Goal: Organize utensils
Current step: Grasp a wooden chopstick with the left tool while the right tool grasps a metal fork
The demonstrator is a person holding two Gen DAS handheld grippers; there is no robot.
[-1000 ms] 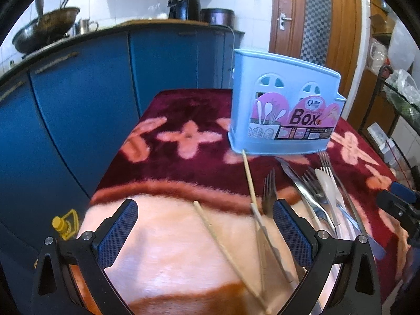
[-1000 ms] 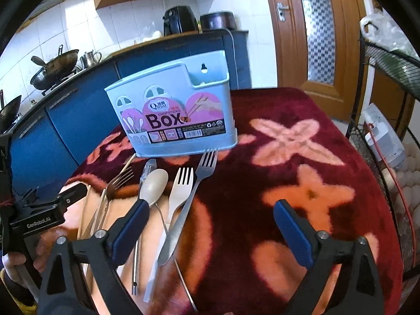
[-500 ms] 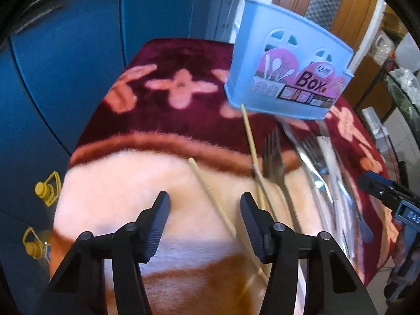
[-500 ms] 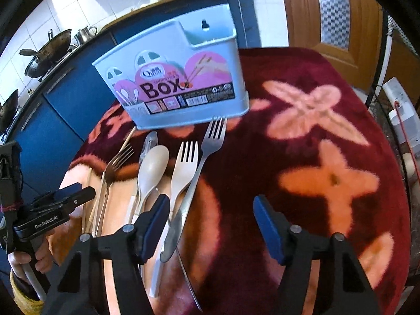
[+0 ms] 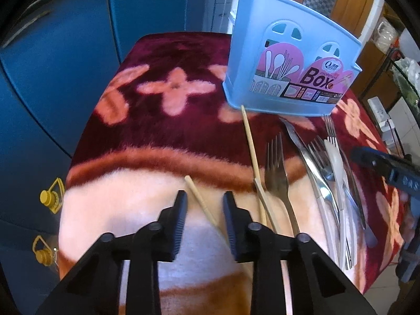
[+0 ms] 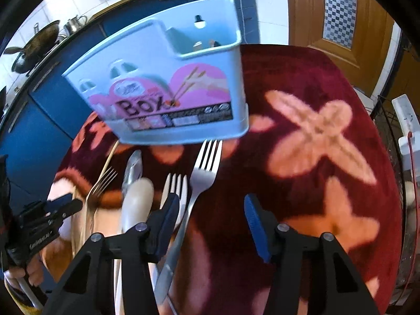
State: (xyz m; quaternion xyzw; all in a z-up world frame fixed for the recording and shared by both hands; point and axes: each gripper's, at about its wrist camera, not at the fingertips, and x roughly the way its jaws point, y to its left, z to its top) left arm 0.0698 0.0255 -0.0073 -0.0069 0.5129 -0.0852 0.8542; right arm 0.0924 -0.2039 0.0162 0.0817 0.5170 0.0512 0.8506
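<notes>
A light blue utensil box stands on the red flowered blanket; it also shows in the right wrist view. My left gripper is open, its jaws either side of a wooden chopstick. A second chopstick, a steel fork, a knife and pale utensils lie to its right. My right gripper is open, its jaws either side of a steel fork. A pale spoon and white fork lie to the left.
Blue kitchen cabinets stand left of and behind the table. A wooden door is at the back right. A wire rack stands at the table's right edge. The blanket's left edge drops off near yellow-capped bottles.
Both grippers have moved down and forward toward the utensils and narrowed their jaws. The left now straddles the chopstick, the right the steel fork.
</notes>
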